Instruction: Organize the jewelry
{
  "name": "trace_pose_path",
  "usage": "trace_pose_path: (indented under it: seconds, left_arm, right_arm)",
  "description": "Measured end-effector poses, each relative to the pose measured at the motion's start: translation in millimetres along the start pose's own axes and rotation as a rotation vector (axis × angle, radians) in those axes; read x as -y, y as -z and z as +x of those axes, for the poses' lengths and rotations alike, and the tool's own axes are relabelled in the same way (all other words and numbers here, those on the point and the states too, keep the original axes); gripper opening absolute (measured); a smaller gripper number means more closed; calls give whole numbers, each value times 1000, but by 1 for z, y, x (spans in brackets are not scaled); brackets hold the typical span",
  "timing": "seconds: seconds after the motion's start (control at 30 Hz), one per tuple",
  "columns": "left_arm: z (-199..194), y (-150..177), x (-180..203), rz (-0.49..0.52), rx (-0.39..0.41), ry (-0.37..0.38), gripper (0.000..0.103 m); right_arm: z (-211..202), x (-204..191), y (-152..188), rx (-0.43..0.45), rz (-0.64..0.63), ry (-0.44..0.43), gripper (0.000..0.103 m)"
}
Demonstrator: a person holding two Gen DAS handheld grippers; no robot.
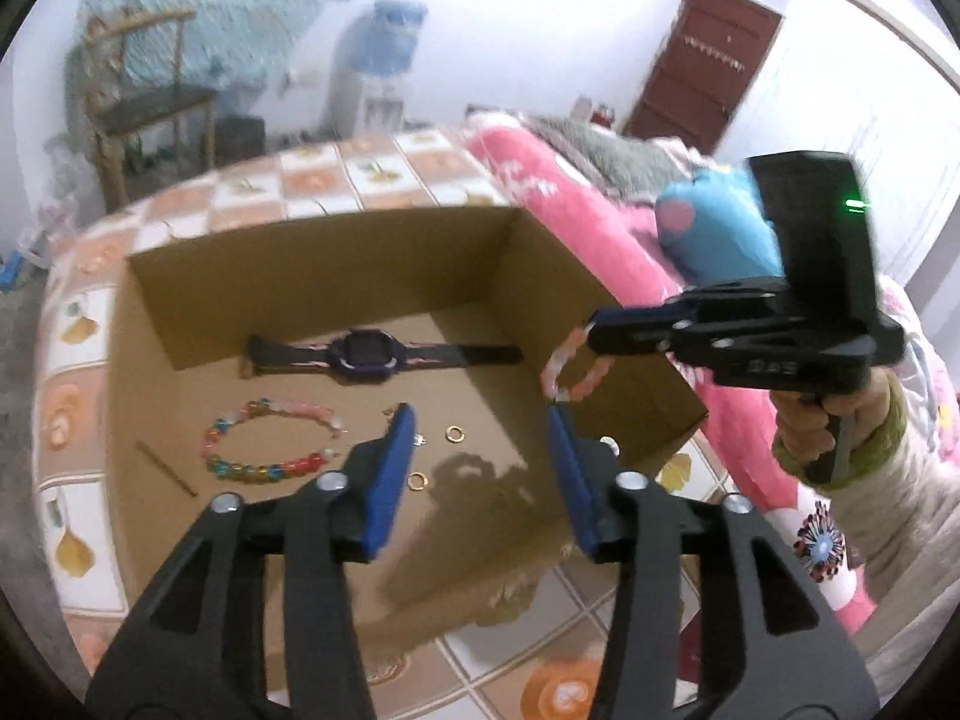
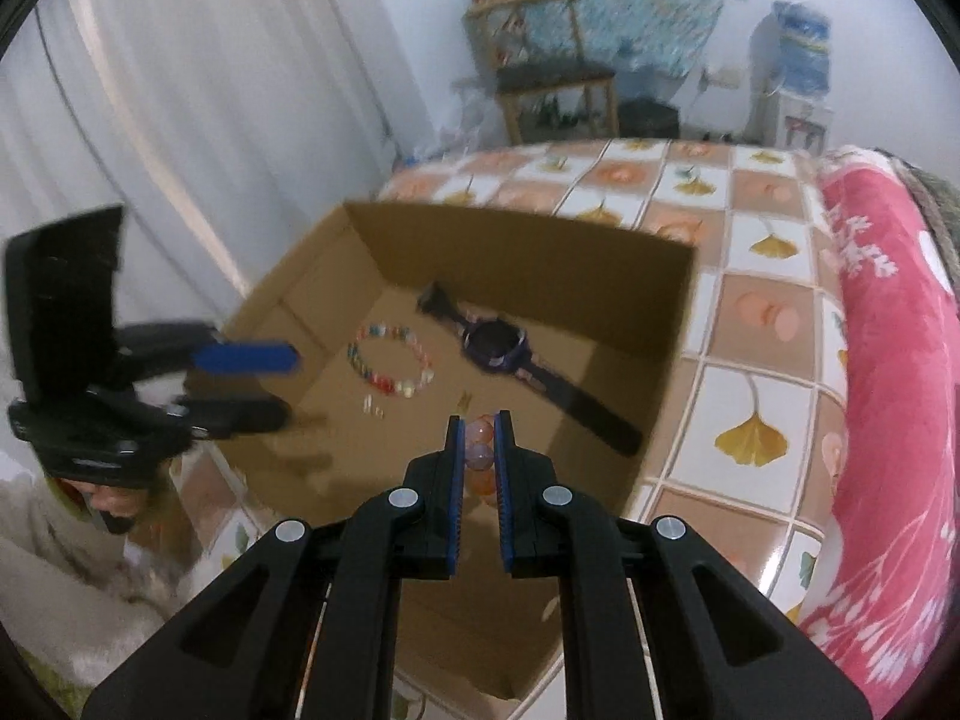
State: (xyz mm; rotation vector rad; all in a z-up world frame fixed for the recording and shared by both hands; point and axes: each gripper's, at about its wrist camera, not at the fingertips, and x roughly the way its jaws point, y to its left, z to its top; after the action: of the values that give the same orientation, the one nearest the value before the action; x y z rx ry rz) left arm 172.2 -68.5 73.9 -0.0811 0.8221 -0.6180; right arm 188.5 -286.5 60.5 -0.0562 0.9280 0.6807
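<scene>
On the tiled tabletop [image 1: 600, 618], patterned with orange fruit and yellow leaves, an open cardboard box [image 1: 336, 264] takes up most of the near part, its walls standing up all round. Along the table's right edge lies a pink floral blanket [image 1: 594, 228].

Inside the box, near its far wall, a dark purple watch [image 1: 360, 354] lies flat with its strap stretched out. Closer to the near side and toward the left wall rests a multicoloured bead bracelet [image 1: 270, 444], laid in a loop on the box floor. Just right of it, apart from each other, sit two small gold rings [image 1: 456, 434], and a thin stick lies near the left wall.

The left gripper [image 1: 480, 429] hangs over the box floor with its blue pads spread wide apart and nothing between them; the gold rings show in the gap below. From the right wrist view it comes in over the box's left wall [image 2: 252, 357].

The right gripper [image 2: 480, 450] is clenched on a pink bead bracelet [image 2: 480, 456], whose pink and orange beads sit squeezed between the blue pads. From the left wrist view that bracelet [image 1: 570, 375] dangles as a loop from the fingertips, above the box's right wall, clear of the floor. A hand in a pale sleeve [image 1: 828, 420] grips the handle.
</scene>
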Motion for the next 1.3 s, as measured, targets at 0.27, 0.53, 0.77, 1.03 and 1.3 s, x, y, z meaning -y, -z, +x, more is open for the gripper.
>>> trace_pose_path:
  seconds: [0.27,0.53,0.77,1.03,1.3]
  left_arm:
    - [-33,17,-1,38,106,-61,61]
    - [-56,34,-17,12,153,-77,65]
    - [-80,51,-17,7,214,-113,82]
    - [-96,64,-5,-17,266,-255,95]
    - [-100,66,-5,-68,254,-409,95]
  right_arm:
    - [48,-23,-10,-285,-134,161,11]
    - [33,-20,-18,-260,-129,341,20]
    - [-35,-36,-7,10,72,240,42]
    - [-65,-85,55,259,256,148,74]
    - [-45,-98,88,214,376,367,83]
